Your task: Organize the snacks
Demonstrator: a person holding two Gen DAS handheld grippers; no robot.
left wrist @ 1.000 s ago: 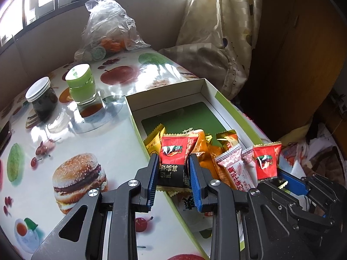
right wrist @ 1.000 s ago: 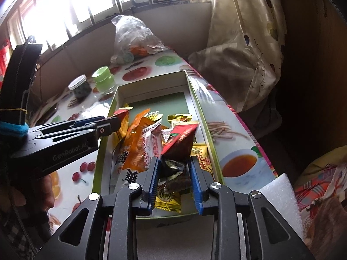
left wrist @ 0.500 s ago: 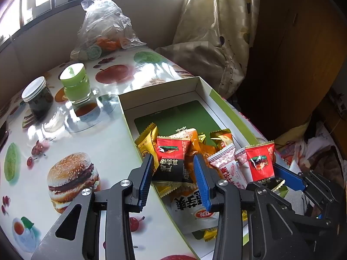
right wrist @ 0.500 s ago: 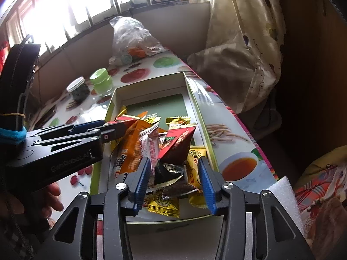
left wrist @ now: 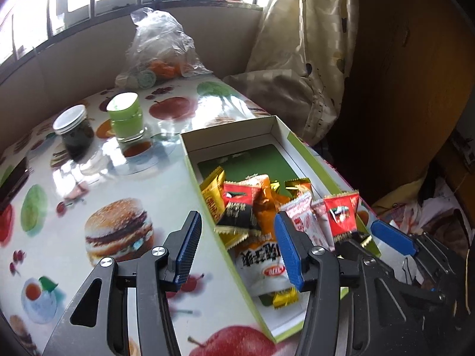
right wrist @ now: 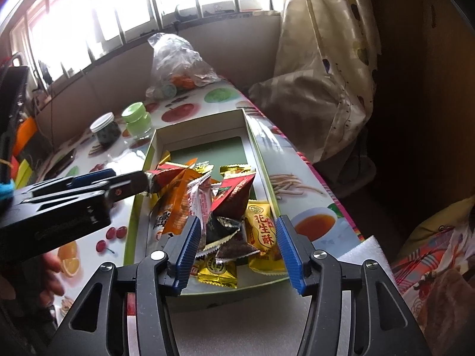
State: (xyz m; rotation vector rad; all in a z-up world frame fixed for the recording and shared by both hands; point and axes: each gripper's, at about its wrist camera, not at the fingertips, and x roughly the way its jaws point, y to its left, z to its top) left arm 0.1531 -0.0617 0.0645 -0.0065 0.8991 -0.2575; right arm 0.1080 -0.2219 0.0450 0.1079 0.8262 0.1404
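Observation:
A shallow white and green box lies on the fruit-print table and holds several snack packets. My left gripper straddles the box's left wall, and its jaws are opening. A red and black packet lies loose in the box just past them, clear of the pads. My right gripper hangs over the box's near end, its jaws opening too. Dark crumpled packets lie between its pads without being pressed. A yellow packet lies beside them. Each gripper shows in the other's view.
A dark jar with a white lid, a green jar and a clear plastic bag stand at the back of the table. A curtain hangs right of the box. A white foam piece sits at the near right. A person's hand shows low left.
Both grippers' jaws have widened: the left has let go of the red and black packet, the right of the dark packets. The left gripper has drawn back and risen a little.

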